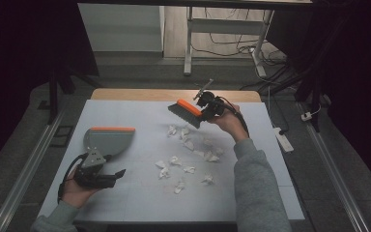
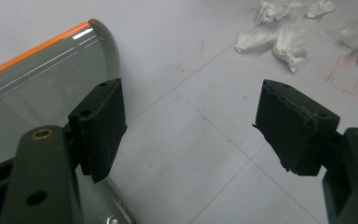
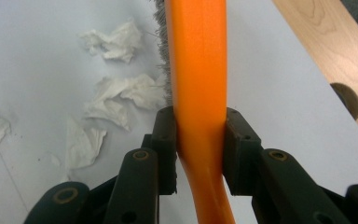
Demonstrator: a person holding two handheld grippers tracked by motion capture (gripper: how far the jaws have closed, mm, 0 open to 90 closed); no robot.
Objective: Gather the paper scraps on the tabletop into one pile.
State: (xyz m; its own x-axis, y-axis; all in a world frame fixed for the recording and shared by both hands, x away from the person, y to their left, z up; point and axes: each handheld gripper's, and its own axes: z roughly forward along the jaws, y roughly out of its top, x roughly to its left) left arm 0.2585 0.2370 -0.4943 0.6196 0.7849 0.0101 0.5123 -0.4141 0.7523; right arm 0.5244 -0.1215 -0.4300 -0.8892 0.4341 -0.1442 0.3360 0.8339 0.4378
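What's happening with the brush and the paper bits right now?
Right gripper shut on brush, raised. Left gripper open beside dustpan. Paper scraps scattered between; nothing blocking.

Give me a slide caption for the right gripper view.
Right gripper clamps the orange brush above crumpled tissue scraps on the white table.

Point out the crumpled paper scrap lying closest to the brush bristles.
The white crumpled paper scrap at the pile's far-left end, just below the orange brush's grey bristles; the other scraps lie nearer the person.
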